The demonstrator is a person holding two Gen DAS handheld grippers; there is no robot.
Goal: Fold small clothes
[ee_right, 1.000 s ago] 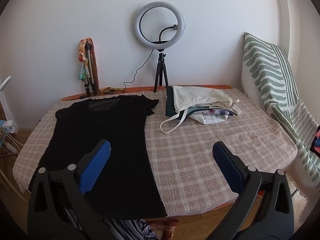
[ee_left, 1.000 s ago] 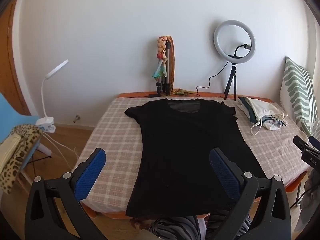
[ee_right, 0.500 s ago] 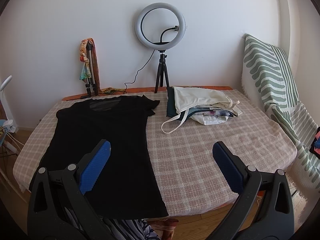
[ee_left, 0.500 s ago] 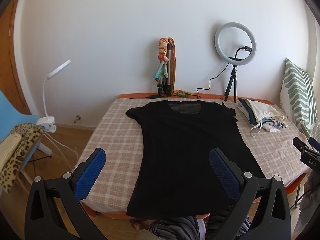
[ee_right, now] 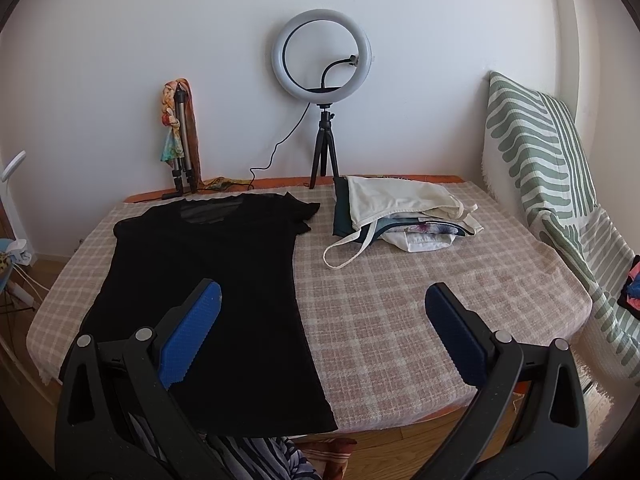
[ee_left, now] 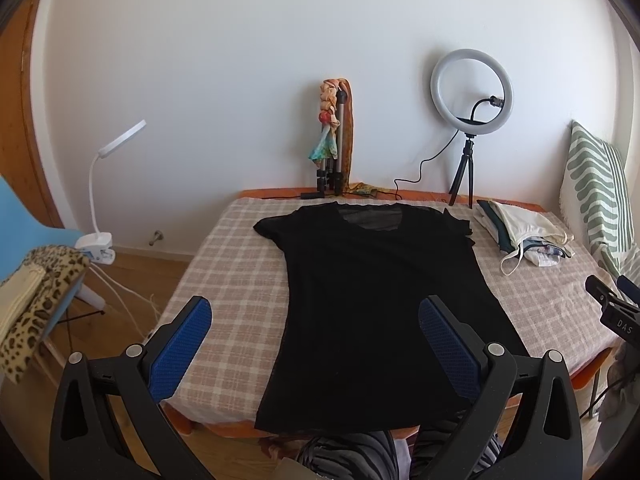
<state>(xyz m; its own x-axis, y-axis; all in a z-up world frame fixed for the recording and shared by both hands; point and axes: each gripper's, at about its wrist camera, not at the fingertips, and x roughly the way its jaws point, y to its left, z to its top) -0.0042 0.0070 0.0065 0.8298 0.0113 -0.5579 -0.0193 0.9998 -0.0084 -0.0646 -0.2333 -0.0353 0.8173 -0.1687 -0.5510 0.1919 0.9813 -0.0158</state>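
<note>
black thin t-shirt (ee_left: 376, 292) flat on table (ee_left: 236, 264) | soft, light, limp | grip sleeves at 10 and 2 o'clock | left gripper (ee_left: 316, 344), right gripper (ee_right: 320, 324) jaws apart, empty

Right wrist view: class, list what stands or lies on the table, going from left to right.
Folded tripod with scarf → black T-shirt → ring light on its tripod → pile of clothes.
</note>
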